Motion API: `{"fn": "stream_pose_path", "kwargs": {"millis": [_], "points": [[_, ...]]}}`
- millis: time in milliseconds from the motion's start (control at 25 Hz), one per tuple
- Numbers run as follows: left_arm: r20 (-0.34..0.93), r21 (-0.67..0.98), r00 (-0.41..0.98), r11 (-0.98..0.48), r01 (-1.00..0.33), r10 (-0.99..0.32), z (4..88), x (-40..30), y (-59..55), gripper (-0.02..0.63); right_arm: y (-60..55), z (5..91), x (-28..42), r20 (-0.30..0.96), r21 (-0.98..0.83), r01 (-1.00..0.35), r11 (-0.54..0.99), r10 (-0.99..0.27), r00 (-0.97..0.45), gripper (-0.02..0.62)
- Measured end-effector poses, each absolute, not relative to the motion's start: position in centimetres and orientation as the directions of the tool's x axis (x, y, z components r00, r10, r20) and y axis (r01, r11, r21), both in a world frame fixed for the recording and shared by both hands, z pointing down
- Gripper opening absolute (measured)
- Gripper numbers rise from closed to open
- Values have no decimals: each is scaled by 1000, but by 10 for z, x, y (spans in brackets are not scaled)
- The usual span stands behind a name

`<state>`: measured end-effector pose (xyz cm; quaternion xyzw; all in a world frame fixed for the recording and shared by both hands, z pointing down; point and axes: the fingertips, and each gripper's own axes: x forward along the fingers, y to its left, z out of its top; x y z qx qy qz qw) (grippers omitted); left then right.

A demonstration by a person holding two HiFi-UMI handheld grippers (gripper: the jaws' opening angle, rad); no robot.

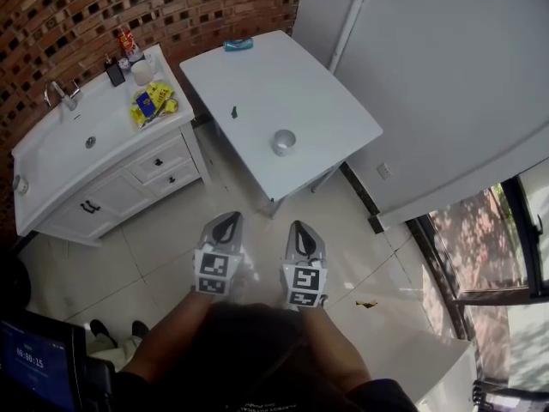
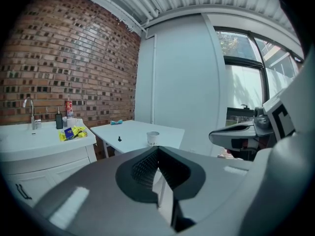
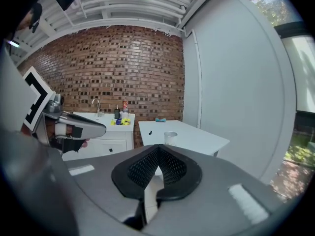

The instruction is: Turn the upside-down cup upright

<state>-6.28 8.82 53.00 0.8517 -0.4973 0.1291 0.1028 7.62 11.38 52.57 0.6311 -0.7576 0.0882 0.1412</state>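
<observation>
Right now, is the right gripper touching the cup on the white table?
Apart. Head view shows floor between the right gripper and the cup.

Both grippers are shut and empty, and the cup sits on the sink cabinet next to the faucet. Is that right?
No. The cup stands on the white table, not the sink cabinet; the head view shows it. The left gripper and right gripper are shut and empty, as stated.

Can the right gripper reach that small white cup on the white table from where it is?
Probably not yet: the right gripper hangs over the tiled floor, short of the white table's edge, with the small white paper cup further in. Nothing stands between them.
</observation>
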Motion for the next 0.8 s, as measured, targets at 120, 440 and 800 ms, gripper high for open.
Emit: {"fn": "stream_pose_path", "kwargs": {"millis": [120, 440, 800], "points": [[318, 47, 460, -471, -881, -829, 528, -62, 91, 2, 115, 521, 76, 314, 39, -979, 202, -932, -180, 11], [327, 20, 452, -472, -882, -830, 528, -55, 96, 2, 117, 524, 78, 314, 31, -976, 214, -930, -193, 11], [326, 24, 451, -469, -883, -831, 529, -62, 103, 2, 123, 526, 67, 309, 35, -975, 221, -930, -200, 11]]}}
